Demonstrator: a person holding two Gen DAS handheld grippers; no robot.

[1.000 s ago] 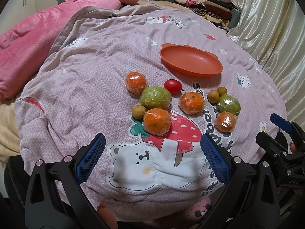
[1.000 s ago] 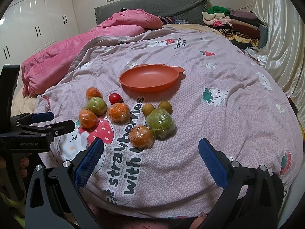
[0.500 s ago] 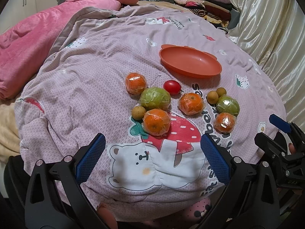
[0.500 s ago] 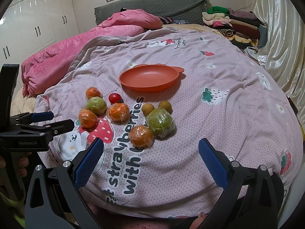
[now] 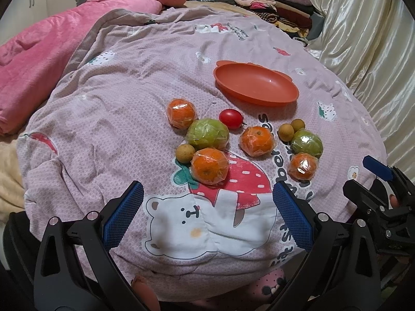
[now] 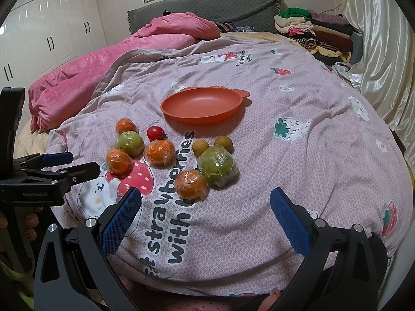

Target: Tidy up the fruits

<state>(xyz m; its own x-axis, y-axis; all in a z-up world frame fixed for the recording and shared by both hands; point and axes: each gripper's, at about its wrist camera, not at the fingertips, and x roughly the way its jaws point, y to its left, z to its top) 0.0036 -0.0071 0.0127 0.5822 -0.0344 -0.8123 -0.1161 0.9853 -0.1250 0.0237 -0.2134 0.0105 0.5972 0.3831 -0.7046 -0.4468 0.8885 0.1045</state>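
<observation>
Several wrapped oranges, such as the nearest one, two wrapped green fruits, a red tomato and small brown fruits lie on the pink quilt. An empty orange bowl sits beyond them. My left gripper is open and empty, near the quilt's front edge below the fruits. My right gripper is open and empty, just short of the nearest orange.
A pink blanket lies at the left. Folded clothes are stacked at the far right by a satin curtain. White wardrobes stand at the left. The quilt drops away at its near edge.
Both grippers have crept slightly forward toward the fruits; nothing has been taken hold of or moved.
</observation>
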